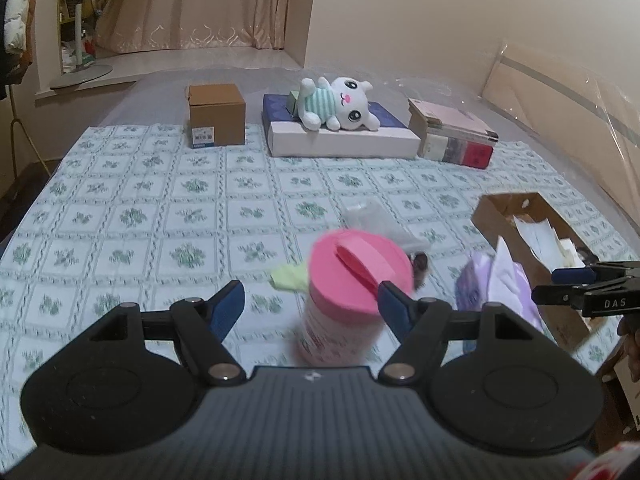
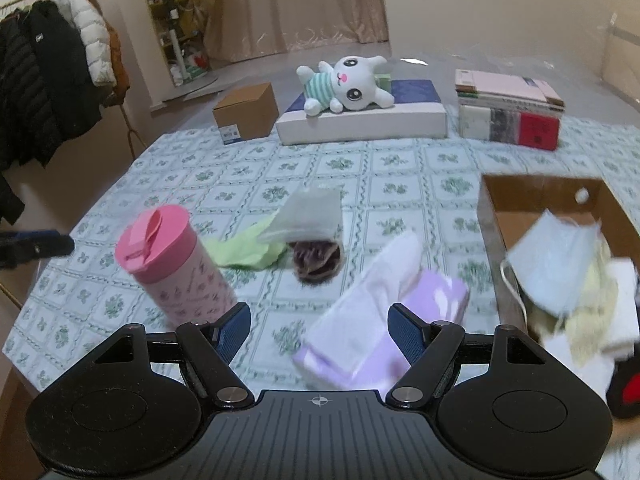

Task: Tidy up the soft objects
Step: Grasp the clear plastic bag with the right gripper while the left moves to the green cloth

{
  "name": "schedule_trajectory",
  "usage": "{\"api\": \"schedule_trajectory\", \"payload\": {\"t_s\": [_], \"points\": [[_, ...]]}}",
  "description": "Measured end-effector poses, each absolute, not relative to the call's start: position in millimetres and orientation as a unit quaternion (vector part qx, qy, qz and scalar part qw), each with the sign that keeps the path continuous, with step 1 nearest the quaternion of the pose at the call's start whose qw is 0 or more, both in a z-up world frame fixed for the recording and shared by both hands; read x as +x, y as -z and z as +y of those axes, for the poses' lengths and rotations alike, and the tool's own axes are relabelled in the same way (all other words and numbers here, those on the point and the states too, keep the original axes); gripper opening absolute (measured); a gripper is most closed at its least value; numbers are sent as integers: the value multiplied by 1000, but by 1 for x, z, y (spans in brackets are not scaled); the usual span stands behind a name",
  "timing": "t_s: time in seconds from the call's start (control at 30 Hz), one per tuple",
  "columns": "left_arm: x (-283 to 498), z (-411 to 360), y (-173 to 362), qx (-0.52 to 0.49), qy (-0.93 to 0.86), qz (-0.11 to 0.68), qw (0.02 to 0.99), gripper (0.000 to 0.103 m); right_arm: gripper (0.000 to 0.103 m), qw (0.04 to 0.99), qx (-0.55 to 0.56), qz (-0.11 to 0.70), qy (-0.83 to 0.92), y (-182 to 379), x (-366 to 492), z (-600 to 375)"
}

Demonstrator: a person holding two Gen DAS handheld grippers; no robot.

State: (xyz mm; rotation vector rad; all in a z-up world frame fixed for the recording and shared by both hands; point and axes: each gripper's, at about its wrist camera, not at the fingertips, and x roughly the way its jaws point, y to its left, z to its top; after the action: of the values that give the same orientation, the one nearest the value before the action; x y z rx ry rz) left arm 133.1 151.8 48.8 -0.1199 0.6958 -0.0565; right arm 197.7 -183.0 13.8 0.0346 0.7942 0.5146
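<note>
Nearest: left gripper (image 1: 310,306), jaws wide apart around the pink-lidded wipes canister (image 1: 348,300), nothing clamped; right gripper (image 2: 318,330), jaws likewise apart, over the lilac tissue pack (image 2: 384,320) just left of the open cardboard box (image 2: 490,216) that already holds a face mask (image 2: 556,264) and cloths. Mid-table: green cloth (image 2: 244,254), dark scrunchie (image 2: 316,260), clear pouch (image 2: 308,216); far: plush bunny (image 2: 348,86) on a flat box. Likely step: pinch the pack low across its body, not its loose tissue, then carry to box.

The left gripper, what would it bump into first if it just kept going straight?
Most likely the pink-lidded canister. It stands right ahead of the open left gripper, roughly centred between the blue pads. The picture is blurry, so the gap before contact is unclear.
</note>
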Motion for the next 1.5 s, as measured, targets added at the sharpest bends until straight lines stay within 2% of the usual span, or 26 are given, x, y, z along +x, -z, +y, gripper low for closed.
{"api": "schedule_trajectory", "payload": {"t_s": [0.33,0.63,1.1,1.27,1.43,1.47,1.5], "points": [[214,198,-57,-54,57,362,929,70,75,865,1,411,-287,-21,281,-154],[288,219,-28,-52,94,408,907,70,76,837,19,465,-289,-5,368,-123],[366,219,42,-34,154,469,869,70,92,787,67,550,-270,67,463,-76],[376,216,61,-37,163,480,861,70,93,782,47,560,-271,87,474,-52],[381,213,72,-32,170,487,856,70,92,787,-17,553,-274,95,472,-31],[382,212,73,-30,172,488,855,70,92,789,-24,550,-274,95,470,-32],[383,211,73,-29,176,488,854,70,86,790,-26,547,-274,96,470,-32]]}}
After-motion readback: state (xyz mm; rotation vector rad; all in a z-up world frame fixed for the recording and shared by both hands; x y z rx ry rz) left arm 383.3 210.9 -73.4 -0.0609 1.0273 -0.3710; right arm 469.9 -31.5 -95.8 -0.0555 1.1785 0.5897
